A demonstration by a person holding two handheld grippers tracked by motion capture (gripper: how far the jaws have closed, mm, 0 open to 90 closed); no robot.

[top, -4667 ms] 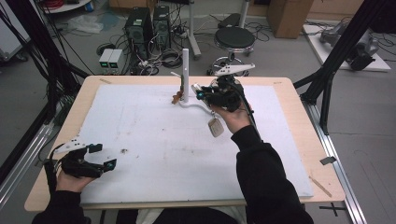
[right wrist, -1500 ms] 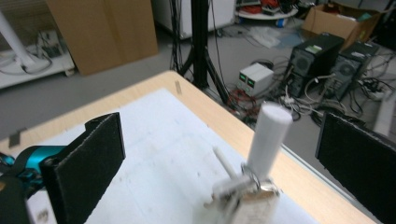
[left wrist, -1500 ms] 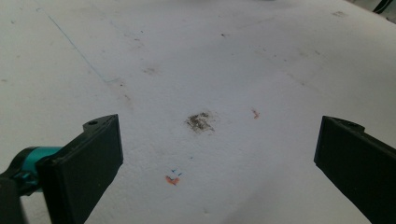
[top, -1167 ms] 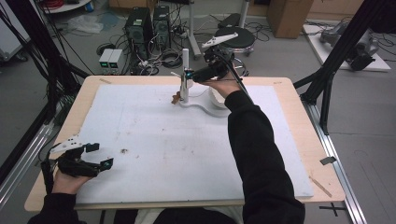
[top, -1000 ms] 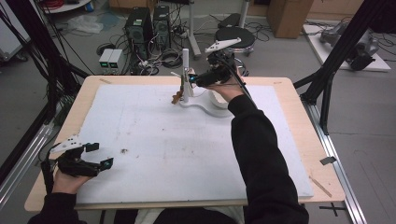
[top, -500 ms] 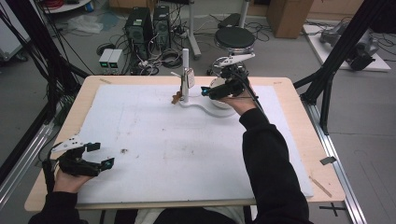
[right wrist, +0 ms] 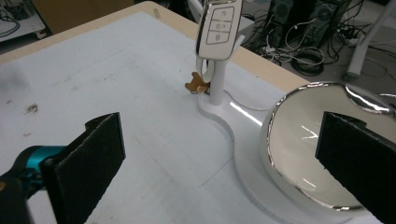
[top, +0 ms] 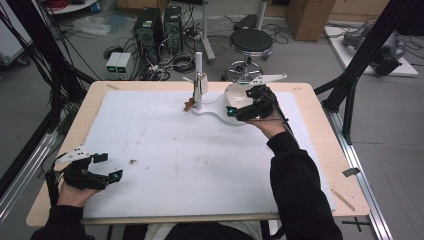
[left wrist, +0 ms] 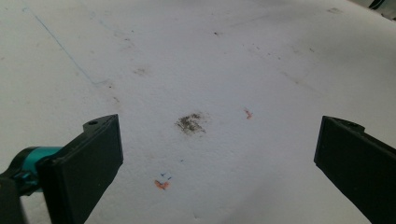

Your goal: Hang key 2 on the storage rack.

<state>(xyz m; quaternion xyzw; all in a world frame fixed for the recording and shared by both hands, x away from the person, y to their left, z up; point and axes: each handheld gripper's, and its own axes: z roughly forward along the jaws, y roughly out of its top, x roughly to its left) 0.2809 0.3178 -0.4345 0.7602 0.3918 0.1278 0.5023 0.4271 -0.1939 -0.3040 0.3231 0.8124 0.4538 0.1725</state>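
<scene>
A white stand rises at the far middle of the table, and a white key fob hangs on its post. A small brown piece lies at the foot of the stand. The stand's white base curves right under a round shiny dish. My right gripper hovers open just over the near edge of that dish. In the right gripper view the key fob, the brown piece and the dish lie ahead of the wide-apart jaws. My left gripper rests open and empty at the near left.
A white mat with faint stains covers most of the wooden table. In the left gripper view a dark smudge and small orange marks show on the mat. Black frame posts stand at both sides.
My right gripper has drawn back from the stand's post, moving right and down to the dish. The key fob hangs on the post. The left gripper has stayed put.
</scene>
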